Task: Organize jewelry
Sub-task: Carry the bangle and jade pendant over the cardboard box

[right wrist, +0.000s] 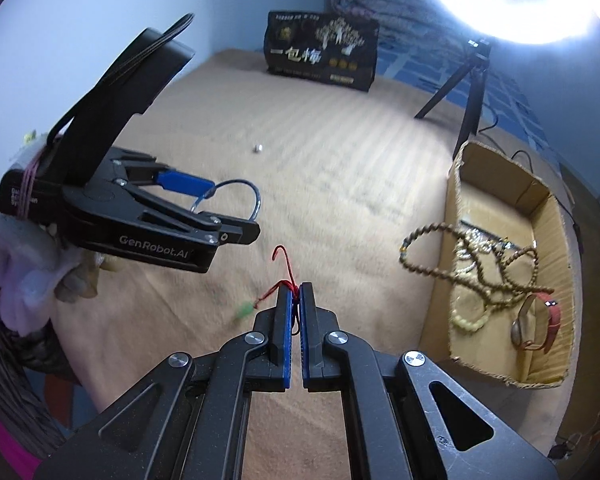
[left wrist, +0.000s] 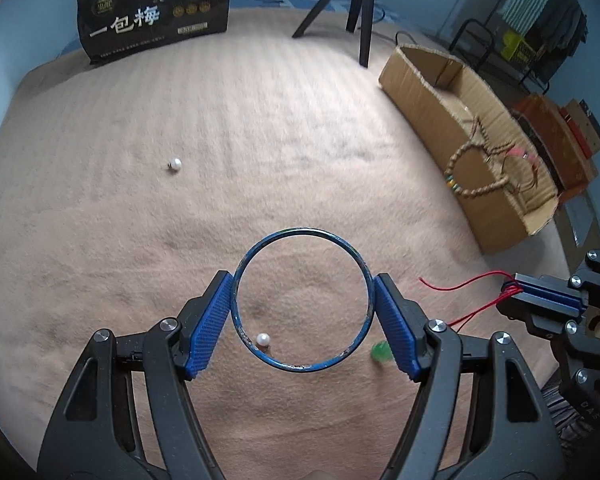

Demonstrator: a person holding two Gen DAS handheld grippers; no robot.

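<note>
Clamped across its width by the left gripper (left wrist: 302, 312), the blue bangle (left wrist: 302, 236) looks stiff and light, while the shut right gripper (right wrist: 295, 308) pinches a limp red cord (right wrist: 286, 258).

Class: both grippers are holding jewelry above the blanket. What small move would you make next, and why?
Probably carry both toward the cardboard box. The left gripper grips the blue bangle, the right gripper pinches the red cord, and the box already holds beads.

the left gripper (left wrist: 302, 312) clamps a blue bangle (left wrist: 302, 300) above a tan blanket (left wrist: 260, 140); two pearls (left wrist: 175, 164) lie below, a cardboard box (left wrist: 432, 100) at right.
</note>
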